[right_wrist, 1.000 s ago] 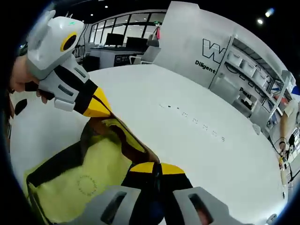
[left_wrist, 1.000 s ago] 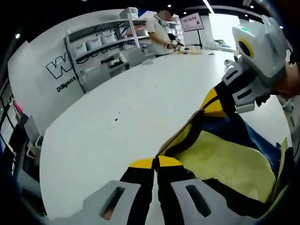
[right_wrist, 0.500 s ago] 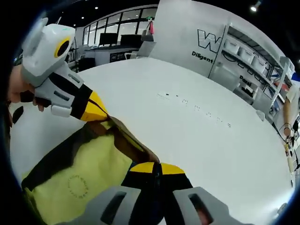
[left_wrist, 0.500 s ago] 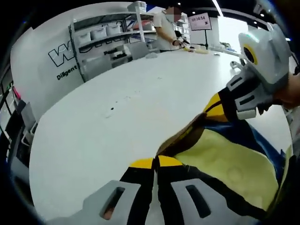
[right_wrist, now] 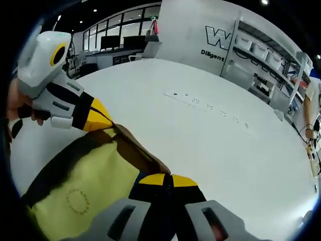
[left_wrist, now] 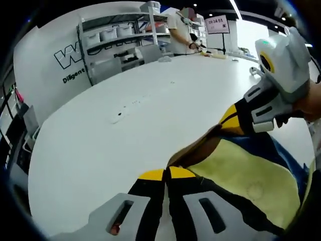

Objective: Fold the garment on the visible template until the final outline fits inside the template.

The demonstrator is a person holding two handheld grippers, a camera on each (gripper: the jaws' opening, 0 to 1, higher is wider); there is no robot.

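White tabletop (left_wrist: 125, 135), wide and bare, spread under both views out to a curved far edge. Behind it a grey shelving unit (left_wrist: 118, 42) against a white wall with dark lettering; on the shelves, pale storage bins (left_wrist: 110, 34), contents too small to tell. Beyond the table's far end, a person (left_wrist: 181, 32) in a light top, standing at a counter.

Left gripper (left_wrist: 166, 174): yellow-tipped jaws pressed together, pinching the edge of the garment (left_wrist: 241, 175). Right gripper (right_wrist: 167, 179): jaws likewise closed, clamped on the same edge. Each gripper visible in the other's view, at the opposite end of the held hem, with part of a hand behind it.

Garment yellow with black trim and a brown inner lining, a faint round print (right_wrist: 76, 201) on the yellow panel, some blue cloth (left_wrist: 273, 148) past it in the left gripper view. Top edge stretched between the two grippers, body trailing toward the person over the near part of the table. Plenty of open surface ahead and to either side; small dark marks (right_wrist: 210, 107) in a row across the middle of the table.
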